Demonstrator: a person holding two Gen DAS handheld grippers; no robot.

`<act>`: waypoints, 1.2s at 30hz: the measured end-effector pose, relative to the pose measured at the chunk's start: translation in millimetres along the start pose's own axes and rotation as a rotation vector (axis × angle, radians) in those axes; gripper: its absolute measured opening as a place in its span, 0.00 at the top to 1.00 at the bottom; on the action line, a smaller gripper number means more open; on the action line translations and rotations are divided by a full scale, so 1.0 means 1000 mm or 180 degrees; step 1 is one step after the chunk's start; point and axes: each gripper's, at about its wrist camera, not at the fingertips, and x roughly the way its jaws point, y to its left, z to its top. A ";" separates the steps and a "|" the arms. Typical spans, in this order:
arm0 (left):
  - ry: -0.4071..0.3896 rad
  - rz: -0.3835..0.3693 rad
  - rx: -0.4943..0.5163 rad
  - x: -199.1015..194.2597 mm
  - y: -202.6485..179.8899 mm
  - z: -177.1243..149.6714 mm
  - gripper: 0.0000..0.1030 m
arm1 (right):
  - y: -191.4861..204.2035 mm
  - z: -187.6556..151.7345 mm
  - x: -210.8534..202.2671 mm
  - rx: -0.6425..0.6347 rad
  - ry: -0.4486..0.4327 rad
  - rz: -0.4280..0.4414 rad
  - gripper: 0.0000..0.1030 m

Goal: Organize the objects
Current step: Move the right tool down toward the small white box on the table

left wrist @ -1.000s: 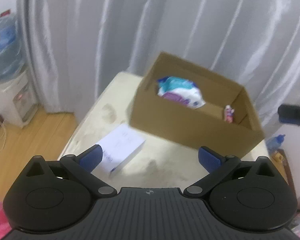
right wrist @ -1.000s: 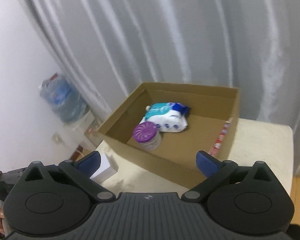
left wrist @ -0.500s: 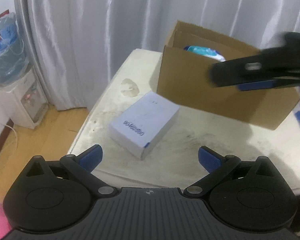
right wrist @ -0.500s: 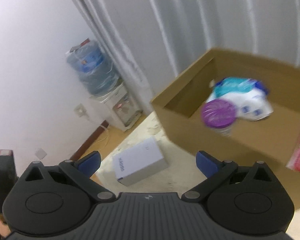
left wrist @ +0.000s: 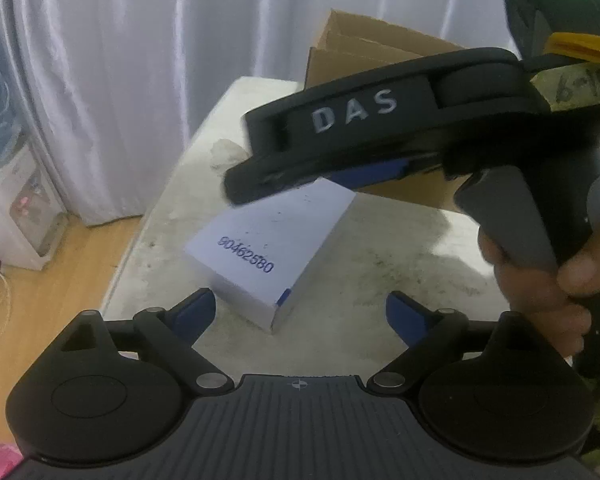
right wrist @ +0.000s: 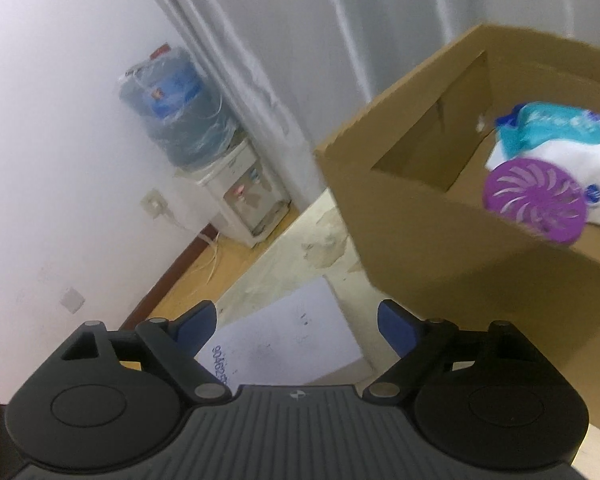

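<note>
While the cardboard box [right wrist: 416,216] stands just beyond and right of both tongs, the white box [left wrist: 268,248] is being approached on the table [left wrist: 400,248]. The right gripper [right wrist: 298,322] straddles it, the left gripper [left wrist: 300,314] fronts it, both spread and narrowing, gripping nothing. Crowding is judged the risk.
</note>
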 end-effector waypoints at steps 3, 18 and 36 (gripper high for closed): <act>0.0047 0.0011 -0.0042 0.003 0.003 0.000 0.10 | 0.002 0.000 0.002 -0.0045 0.0092 0.0054 0.13; 0.0163 -0.0152 -0.0095 -0.004 -0.004 0.001 0.10 | -0.015 -0.008 -0.021 0.0210 0.0347 0.0225 0.12; 0.0386 -0.0787 0.0610 -0.010 -0.123 -0.001 0.10 | -0.088 -0.094 -0.133 0.1092 0.0144 -0.0167 0.10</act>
